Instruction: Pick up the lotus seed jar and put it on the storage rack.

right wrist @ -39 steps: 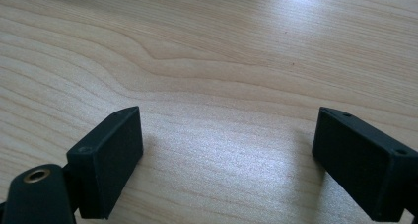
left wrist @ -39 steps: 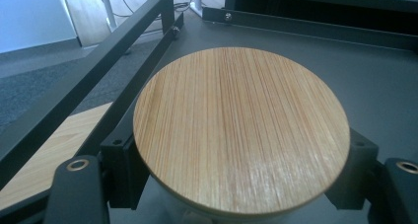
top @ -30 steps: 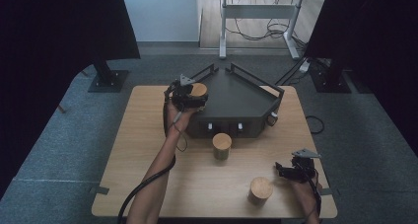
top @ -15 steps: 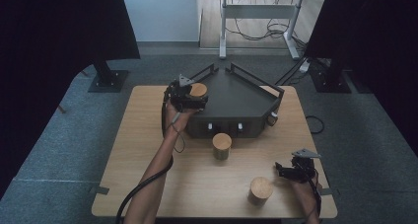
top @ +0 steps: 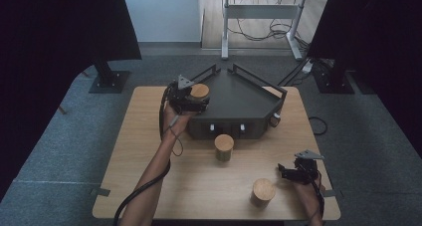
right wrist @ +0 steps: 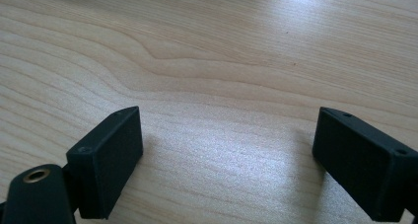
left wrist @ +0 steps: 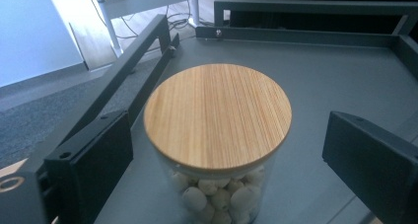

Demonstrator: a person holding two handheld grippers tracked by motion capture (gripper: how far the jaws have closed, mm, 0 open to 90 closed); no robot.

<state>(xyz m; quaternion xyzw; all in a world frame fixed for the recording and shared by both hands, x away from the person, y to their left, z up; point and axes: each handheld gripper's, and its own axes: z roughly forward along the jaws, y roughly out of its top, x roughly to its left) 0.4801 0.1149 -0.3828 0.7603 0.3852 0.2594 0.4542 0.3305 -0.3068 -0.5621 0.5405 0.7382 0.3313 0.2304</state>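
Standing on the dark tray [top: 249,94] at its left corner, the jar [left wrist: 217,135] with a wooden lid sits between the jaws of the left gripper [top: 191,99], which have just been opening. In the left gripper view both jaws stand clear of the glass, a gap showing on each side, so the jar is flanked but not clamped; pale round pieces show through its wall. The tray rests at the far edge of the counter [top: 149,136].

Two more jars stand on the counter itself: one [top: 224,147] just in front of the tray's near wall, another [top: 262,192] near the front edge toward the right corner. The right gripper [top: 293,172] sits just right of that last jar, apart from it, close to the counter's right front corner. Its jaws are apart over bare wood in the right gripper view, with nothing between them.
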